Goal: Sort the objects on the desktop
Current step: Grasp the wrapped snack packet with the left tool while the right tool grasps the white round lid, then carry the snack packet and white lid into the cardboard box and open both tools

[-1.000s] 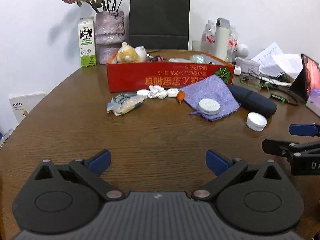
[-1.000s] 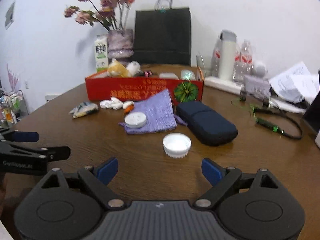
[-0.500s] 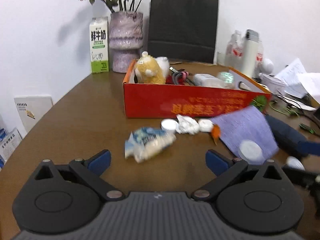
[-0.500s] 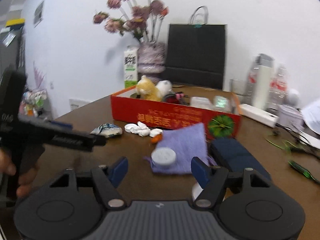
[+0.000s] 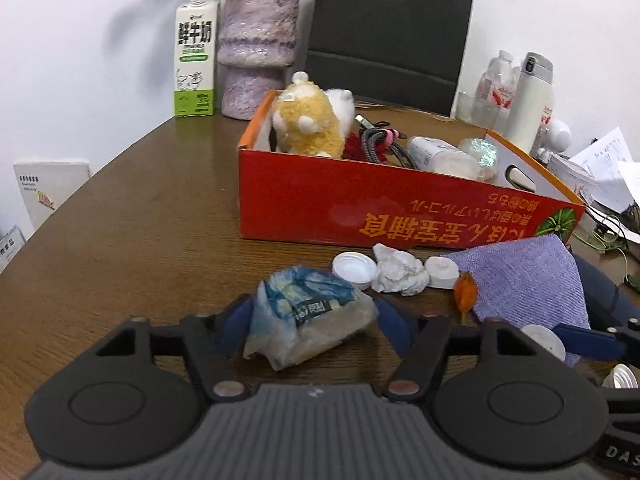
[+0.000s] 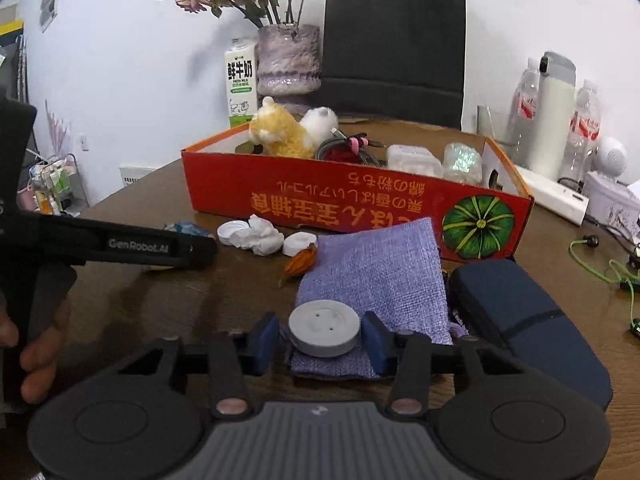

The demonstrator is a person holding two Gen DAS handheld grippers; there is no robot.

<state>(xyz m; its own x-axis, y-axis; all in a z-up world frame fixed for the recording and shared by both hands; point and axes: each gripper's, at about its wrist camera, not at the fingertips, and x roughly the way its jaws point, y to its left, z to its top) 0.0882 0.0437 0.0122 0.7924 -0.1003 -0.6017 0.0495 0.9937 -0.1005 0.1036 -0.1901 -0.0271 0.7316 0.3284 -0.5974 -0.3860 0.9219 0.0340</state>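
Observation:
My left gripper [image 5: 312, 320] is shut on a crumpled blue-and-clear plastic snack bag [image 5: 308, 316] on the brown table. My right gripper [image 6: 322, 338] is shut on a flat grey-white round disc [image 6: 324, 326] lying on a purple cloth [image 6: 380, 276]. A red cardboard box [image 5: 400, 216] stands just beyond, holding a yellow plush toy [image 5: 308, 124], cables and small white items. White caps [image 5: 354, 270], a crumpled tissue [image 5: 400, 272] and an orange bit [image 5: 465, 294] lie in front of the box.
A dark blue case [image 6: 524, 320] lies right of the cloth. A milk carton [image 5: 195, 56], a purple vase [image 5: 258, 48] and a black paper bag [image 5: 388, 32] stand behind the box. Bottles [image 6: 556, 120], papers and a green cable [image 6: 600, 268] are at the right.
Both grippers moved forward toward the box and closed: the left around the snack bag, the right around the round disc on the purple cloth.

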